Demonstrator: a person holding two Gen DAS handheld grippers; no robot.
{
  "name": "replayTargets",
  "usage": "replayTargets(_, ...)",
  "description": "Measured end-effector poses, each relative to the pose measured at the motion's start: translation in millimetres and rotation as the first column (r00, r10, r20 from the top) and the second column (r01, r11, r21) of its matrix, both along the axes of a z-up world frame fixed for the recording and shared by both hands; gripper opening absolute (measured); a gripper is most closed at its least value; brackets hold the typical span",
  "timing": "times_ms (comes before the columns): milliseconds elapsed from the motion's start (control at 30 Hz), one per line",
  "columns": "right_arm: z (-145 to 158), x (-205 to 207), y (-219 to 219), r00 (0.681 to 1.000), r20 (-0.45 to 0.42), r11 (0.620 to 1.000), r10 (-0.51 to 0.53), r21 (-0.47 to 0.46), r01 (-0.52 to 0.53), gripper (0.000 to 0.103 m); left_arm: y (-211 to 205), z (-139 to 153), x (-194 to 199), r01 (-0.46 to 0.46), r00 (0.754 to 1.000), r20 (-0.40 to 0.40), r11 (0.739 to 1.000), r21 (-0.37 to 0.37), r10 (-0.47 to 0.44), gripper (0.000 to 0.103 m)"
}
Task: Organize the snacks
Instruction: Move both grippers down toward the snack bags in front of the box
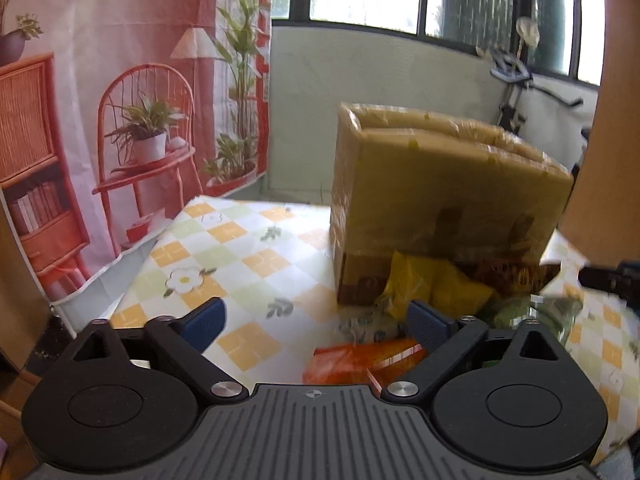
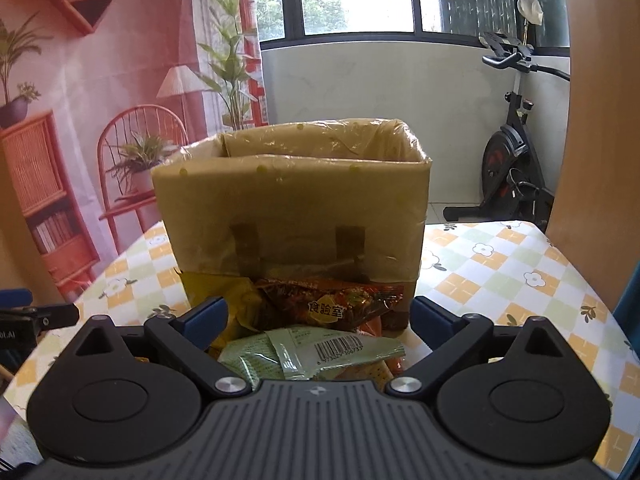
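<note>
From the left wrist view, a table under a glossy checked cloth [image 1: 240, 236] in orange, pale green and white squares with printed daisies stands before a pink fabric backdrop [image 1: 120, 100] printed with rattan furniture. A tape-wrapped brown cardboard box [image 1: 444, 200] sits on it, blurred. The left gripper [image 1: 316, 320] is spread wide, holding nothing, above an orange crinkly snack packet [image 1: 360, 360]; a yellow packet [image 1: 432, 284] leans on the box.

From the right wrist view, the right gripper [image 2: 318, 314] gapes wide and empty over a pale green foil sachet with a barcode [image 2: 320, 354]. A dark red glossy packet [image 2: 336, 300] lies against the box's front. A black exercise bike [image 2: 508, 160] stands beneath the windows.
</note>
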State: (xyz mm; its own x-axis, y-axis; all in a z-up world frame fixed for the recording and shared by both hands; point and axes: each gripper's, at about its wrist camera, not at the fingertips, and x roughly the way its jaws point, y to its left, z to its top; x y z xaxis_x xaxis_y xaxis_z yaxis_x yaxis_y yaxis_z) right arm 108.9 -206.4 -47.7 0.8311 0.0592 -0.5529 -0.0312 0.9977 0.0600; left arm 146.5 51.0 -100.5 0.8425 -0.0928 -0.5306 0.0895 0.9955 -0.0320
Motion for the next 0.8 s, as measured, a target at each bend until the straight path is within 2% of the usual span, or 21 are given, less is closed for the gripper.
replayTargets(100, -3.5, 6.3, -3.4, 1.000, -0.005, 1.000, -0.009, 0.017, 0.009, 0.096, 8.2, 8.0, 4.7, -0.017, 0.999, 0.051, 0.999, -0.033, 0.018, 0.096)
replayTargets(267, -7.3, 16.5, -9.8, 0.999, -0.015, 0.998, -0.037, 0.051, 0.037, 0.096, 9.7, 7.4, 16.5, -0.005, 0.997, 0.080, 1.000, -0.013, 0.006, 0.096)
replayTargets(400, -16.7, 18.4, -10.0, 0.998, -0.040, 0.996, -0.037, 0.084, 0.040, 0.096, 10.8, -12.0, 15.1, 0.038, 0.999, 0.011, 0.998, -0.056, -0.037, 0.096)
replayTargets(467, -23.6, 18.0, -8.4, 0.997, -0.062, 0.995, -0.036, 0.094, 0.042, 0.096, 6.3, -22.6, 13.3, 0.068, 0.997, -0.026, 0.996, -0.052, -0.069, 0.096)
replayTargets(567, -31.1, 13.2, -5.1, 0.996, -0.081, 0.991, -0.029, 0.125, 0.039, 0.096, -0.1, -34.3, 9.2, 0.076, 0.996, -0.052, 0.997, -0.023, -0.077, 0.096)
replayTargets(700, -36.9, 7.1, 1.2, 0.996, -0.091, 0.991, -0.012, 0.129, 0.024, 0.096, 0.0, -44.4, 5.2, 0.081, 0.993, -0.081, 0.995, -0.059, -0.086, 0.096)
replayTargets(800, -38.1, 4.4, 3.3, 0.996, -0.091, 0.992, -0.009, 0.127, 0.021, 0.096, -2.0, -47.0, 1.3, 0.079, 0.993, -0.083, 0.996, -0.029, -0.081, 0.096)
